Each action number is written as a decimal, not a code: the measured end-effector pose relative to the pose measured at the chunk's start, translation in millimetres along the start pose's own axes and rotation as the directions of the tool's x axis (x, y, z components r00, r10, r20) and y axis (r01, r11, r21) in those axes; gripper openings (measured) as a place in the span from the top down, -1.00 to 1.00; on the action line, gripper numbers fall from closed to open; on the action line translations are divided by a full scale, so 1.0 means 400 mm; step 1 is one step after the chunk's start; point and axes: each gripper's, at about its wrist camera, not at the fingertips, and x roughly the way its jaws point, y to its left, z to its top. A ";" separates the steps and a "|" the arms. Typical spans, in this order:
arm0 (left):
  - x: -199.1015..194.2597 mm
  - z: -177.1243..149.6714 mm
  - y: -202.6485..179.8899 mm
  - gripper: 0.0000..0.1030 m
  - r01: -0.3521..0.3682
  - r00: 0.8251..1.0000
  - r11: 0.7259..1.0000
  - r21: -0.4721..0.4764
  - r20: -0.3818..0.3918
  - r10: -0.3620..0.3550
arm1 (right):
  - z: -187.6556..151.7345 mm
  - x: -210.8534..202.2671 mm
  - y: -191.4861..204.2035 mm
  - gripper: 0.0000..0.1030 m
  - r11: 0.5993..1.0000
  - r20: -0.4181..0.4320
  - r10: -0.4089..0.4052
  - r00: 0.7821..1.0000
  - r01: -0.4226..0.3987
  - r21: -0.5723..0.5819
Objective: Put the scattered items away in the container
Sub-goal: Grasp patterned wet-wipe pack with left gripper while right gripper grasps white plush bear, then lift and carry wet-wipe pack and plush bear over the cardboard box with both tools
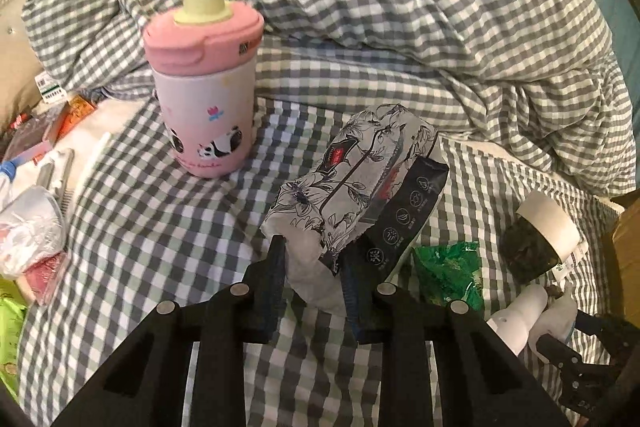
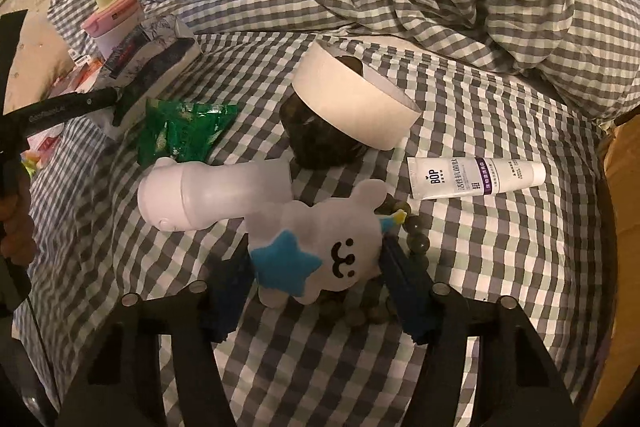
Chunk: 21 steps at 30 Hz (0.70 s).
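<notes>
In the left wrist view my left gripper (image 1: 312, 251) is shut on one end of a black-and-white floral tissue pack (image 1: 360, 163), which tilts up off the checked bed sheet (image 1: 140, 227). The right wrist view shows the same tissue pack (image 2: 160, 55) at far left. My right gripper (image 2: 314, 259) is shut on a white plush toy with a blue star (image 2: 320, 251), one finger touching each side. The toy lies on a string of dark beads (image 2: 416, 235). A white bottle (image 2: 208, 195) lies just left of it.
A pink panda bottle (image 1: 208, 99) stands upright on the sheet. A green packet (image 2: 184, 131), a dark jar with a white lid (image 2: 344, 107) and a white tube (image 2: 476, 177) lie nearby. Mixed items (image 1: 36, 227) are piled at left. A rumpled checked duvet (image 1: 440, 7) fills the back.
</notes>
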 end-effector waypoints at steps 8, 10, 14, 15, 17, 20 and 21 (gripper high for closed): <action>-0.068 0.015 -0.008 0.49 0.002 0.999 1.000 -0.002 0.047 -0.002 | 0.003 -0.053 -0.009 -0.19 1.000 0.035 0.005 0.999 -0.005 0.016; -0.084 0.018 -0.013 0.49 0.002 0.998 1.000 -0.001 0.057 -0.002 | 0.002 -0.071 -0.011 -0.19 1.000 0.045 0.004 0.999 -0.005 0.019; -0.127 0.023 -0.030 0.49 0.004 0.997 1.000 0.001 0.081 -0.004 | 0.001 -0.113 -0.011 -0.19 1.000 0.069 0.005 0.998 -0.007 0.023; -0.138 0.023 -0.033 0.49 0.003 0.996 1.000 0.002 0.087 -0.003 | 0.001 -0.125 -0.012 -0.19 1.000 0.076 0.005 0.997 -0.007 0.023; -0.164 0.022 -0.040 0.49 -0.001 0.995 1.000 -0.001 0.101 0.001 | -0.001 -0.147 -0.016 -0.19 1.000 0.091 0.005 0.996 -0.007 0.026; -0.202 0.017 -0.046 0.49 -0.005 0.993 1.000 -0.008 0.117 0.006 | -0.002 -0.184 -0.018 -0.19 1.000 0.114 0.004 0.994 -0.007 0.029; -0.213 0.016 -0.048 0.49 -0.005 0.993 1.000 -0.009 0.120 0.006 | -0.003 -0.197 -0.018 -0.19 1.000 0.122 0.003 0.993 -0.007 0.029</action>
